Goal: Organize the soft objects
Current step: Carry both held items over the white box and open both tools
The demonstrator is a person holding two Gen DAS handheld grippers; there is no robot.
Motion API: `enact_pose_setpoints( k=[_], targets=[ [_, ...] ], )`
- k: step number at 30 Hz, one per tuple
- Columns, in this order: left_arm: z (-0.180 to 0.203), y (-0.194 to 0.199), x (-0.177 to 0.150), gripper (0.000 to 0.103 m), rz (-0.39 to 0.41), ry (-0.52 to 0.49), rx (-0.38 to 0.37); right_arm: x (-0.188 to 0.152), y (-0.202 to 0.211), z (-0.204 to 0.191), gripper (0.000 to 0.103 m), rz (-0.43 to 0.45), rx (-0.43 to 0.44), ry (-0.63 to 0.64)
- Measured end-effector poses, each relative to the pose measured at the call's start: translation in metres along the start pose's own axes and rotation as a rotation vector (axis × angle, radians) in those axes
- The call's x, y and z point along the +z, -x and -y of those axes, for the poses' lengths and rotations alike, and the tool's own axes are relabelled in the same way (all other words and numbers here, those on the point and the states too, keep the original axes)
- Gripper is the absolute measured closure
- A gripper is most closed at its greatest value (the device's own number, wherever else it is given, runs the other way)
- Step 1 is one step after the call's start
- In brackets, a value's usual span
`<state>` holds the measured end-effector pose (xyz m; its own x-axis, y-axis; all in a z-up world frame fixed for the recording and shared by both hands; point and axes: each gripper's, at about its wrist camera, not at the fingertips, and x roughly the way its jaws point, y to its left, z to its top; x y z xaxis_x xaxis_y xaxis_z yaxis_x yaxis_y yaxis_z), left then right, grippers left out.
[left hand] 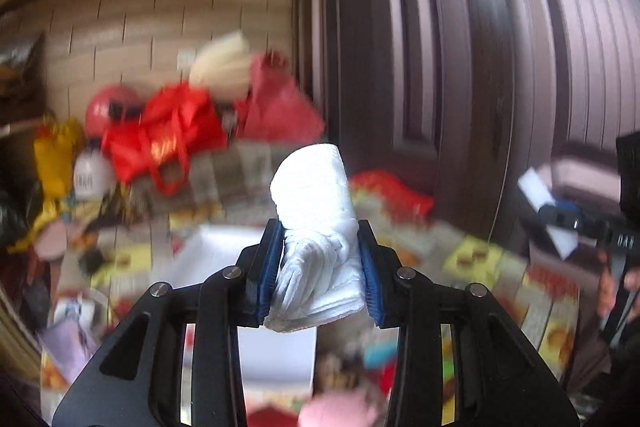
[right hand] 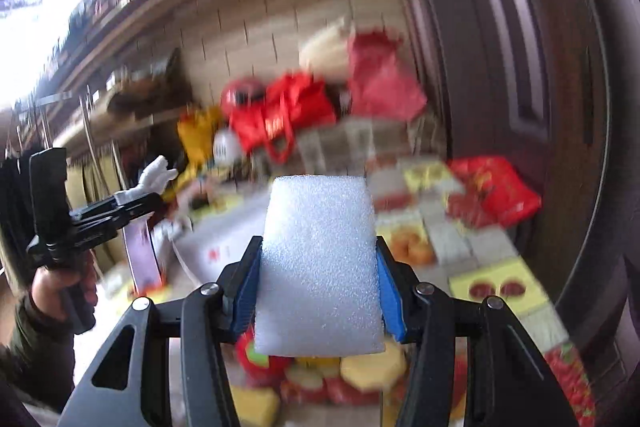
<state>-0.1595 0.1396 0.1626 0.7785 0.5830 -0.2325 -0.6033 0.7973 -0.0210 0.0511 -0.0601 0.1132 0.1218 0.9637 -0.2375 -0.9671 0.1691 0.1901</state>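
Left gripper [left hand: 320, 263] is clamping a folded white towel [left hand: 316, 227] between its blue pads; the towel is sticking up beyond the fingertips. Right gripper [right hand: 320, 279] is squeezing a white foam block [right hand: 320, 267] the same way. Beyond both, blurred, red bags [right hand: 288, 115] are lying against a tiled wall [left hand: 160, 19], beside a dark door [left hand: 460, 47].

No readable text; marks on red bag [left hand: 164, 143] too blurred.
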Motion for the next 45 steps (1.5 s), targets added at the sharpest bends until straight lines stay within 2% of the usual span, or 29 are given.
enact_pose_setpoints(
  k=[4, 6, 8, 10, 12, 17, 23, 32, 36, 40, 42, 45],
  targets=[
    [0.01, 0.009, 0.032, 0.067, 0.114, -0.038, 0.036, 0.029, 0.003, -0.005, 0.051, 0.085, 0.007, -0.001],
    [0.006, 0.005, 0.036, 0.067, 0.13, -0.026, 0.052, 0.042, 0.004, -0.01, 0.051, 0.13, 0.013, 0.003],
    [-0.002, -0.002, 0.032, 0.067, 0.117, -0.011, 0.062, 0.051, 0.003, -0.016, 0.051, 0.169, 0.019, 0.008],
    [-0.007, -0.01, 0.026, 0.067, 0.09, 0.004, 0.029, 0.059, -0.001, -0.024, 0.051, 0.193, 0.031, 0.024],
    [-0.012, -0.017, 0.024, 0.067, 0.067, 0.013, 0.027, 0.061, -0.007, -0.031, 0.051, 0.199, 0.037, 0.028],
    [-0.032, -0.037, 0.014, 0.067, 0.022, 0.038, 0.093, 0.066, -0.022, -0.041, 0.051, 0.185, 0.072, 0.015],
    [-0.052, -0.05, 0.003, 0.067, -0.016, 0.067, 0.179, 0.067, -0.037, -0.05, 0.051, 0.169, 0.076, 0.022],
    [-0.075, -0.074, -0.016, 0.067, -0.087, 0.104, 0.237, 0.062, -0.078, -0.053, 0.051, 0.071, 0.1, -0.015],
    [-0.085, -0.093, -0.029, 0.067, -0.145, 0.13, 0.238, 0.059, -0.103, -0.056, 0.051, 0.012, 0.121, -0.041],
    [-0.106, -0.119, -0.052, 0.067, -0.241, 0.205, 0.207, 0.051, -0.139, -0.06, 0.051, -0.092, 0.152, -0.082],
    [-0.121, -0.134, -0.069, 0.067, -0.3, 0.275, 0.178, 0.041, -0.164, -0.062, 0.051, -0.168, 0.152, -0.101],
    [-0.132, -0.149, -0.086, 0.067, -0.358, 0.32, 0.182, 0.022, -0.2, -0.061, 0.051, -0.293, 0.155, -0.147]
  ],
)
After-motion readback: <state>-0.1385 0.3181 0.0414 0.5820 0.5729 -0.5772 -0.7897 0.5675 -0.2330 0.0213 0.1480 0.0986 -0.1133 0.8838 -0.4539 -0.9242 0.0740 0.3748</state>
